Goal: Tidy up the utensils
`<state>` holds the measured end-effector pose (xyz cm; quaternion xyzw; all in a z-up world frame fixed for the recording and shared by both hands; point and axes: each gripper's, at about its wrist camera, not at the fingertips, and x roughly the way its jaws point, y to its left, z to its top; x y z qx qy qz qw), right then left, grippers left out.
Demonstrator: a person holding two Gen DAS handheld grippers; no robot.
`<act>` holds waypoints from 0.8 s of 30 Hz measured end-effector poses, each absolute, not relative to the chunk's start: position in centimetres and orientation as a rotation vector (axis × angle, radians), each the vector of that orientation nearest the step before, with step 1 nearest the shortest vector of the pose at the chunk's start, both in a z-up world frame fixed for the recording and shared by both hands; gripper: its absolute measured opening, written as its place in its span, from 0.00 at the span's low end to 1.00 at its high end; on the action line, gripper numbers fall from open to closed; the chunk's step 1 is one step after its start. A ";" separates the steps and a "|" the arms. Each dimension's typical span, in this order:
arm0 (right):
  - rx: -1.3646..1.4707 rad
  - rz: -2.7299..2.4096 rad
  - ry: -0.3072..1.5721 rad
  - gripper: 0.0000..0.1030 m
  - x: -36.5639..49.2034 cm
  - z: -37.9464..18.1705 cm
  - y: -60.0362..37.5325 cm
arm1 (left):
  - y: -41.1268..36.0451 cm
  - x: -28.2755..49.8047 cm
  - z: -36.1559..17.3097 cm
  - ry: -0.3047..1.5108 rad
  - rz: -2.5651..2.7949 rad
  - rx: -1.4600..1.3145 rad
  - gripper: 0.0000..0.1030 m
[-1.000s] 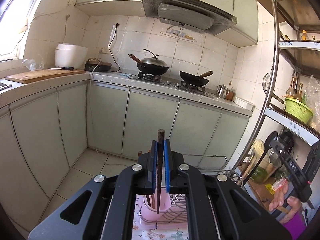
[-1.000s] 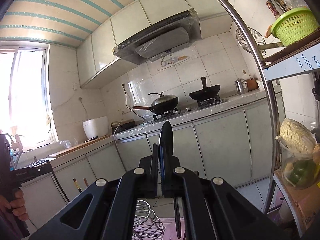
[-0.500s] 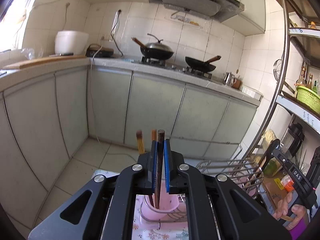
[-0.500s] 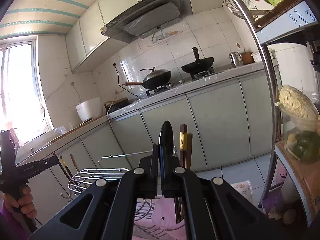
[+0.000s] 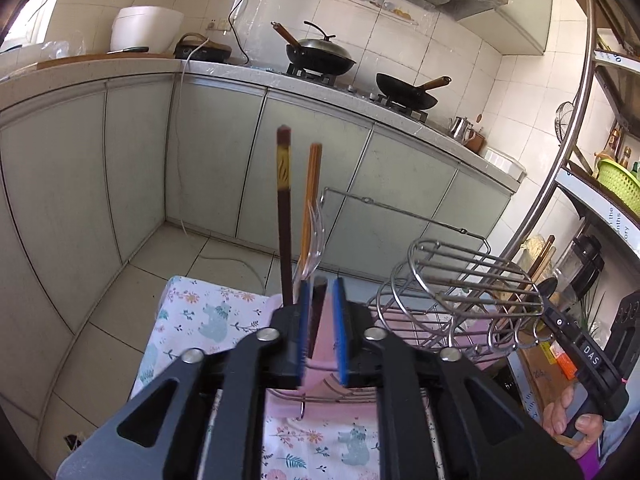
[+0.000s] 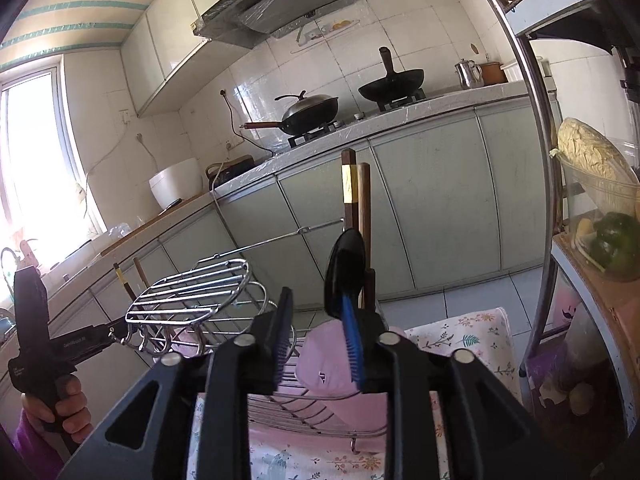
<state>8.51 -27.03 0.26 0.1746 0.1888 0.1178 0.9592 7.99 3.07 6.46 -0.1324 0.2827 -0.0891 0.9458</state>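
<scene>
Dropping utensils into the pink holder (image 6: 332, 364) just below both tools. My left tool (image 5: 320, 332) stands released, a dark chopstick (image 5: 318, 312) loose between its pads. My right tool (image 6: 316, 344) gapes too, the black spoon (image 6: 345, 268) leaning on its right pad. Next: lift both clear.

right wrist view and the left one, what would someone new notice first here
Probably the pink utensil holder on the floral cloth, with tall chopsticks standing up in it. Right in front, the left gripper has a dark chopstick between its open blue pads, and the right gripper is open beside a black spoon. A wire dish rack sits next to the holder.
</scene>
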 end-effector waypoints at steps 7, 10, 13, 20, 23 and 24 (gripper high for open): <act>0.352 0.243 0.398 0.35 6.6 -0.3 -26.7 | 3.3 6.4 5.6 0.589 -0.183 -0.295 0.31; 0.354 0.247 0.415 0.36 5.4 -0.9 -26.5 | 3.1 5.2 4.9 0.607 -0.194 -0.284 0.31; 0.361 0.252 0.458 0.36 4.4 -2.0 -26.0 | 2.8 4.1 4.0 0.640 -0.213 -0.282 0.31; 0.365 0.282 0.601 0.36 2.6 -5.1 -24.4 | 1.2 1.6 1.3 0.744 -0.266 -0.242 0.31; 0.376 0.289 0.657 0.36 2.1 -6.5 -23.9 | 0.3 0.5 -0.1 0.792 -0.285 -0.223 0.31; 0.383 0.295 0.677 0.36 1.9 -7.0 -23.8 | 0.1 0.3 -0.5 0.809 -0.293 -0.222 0.31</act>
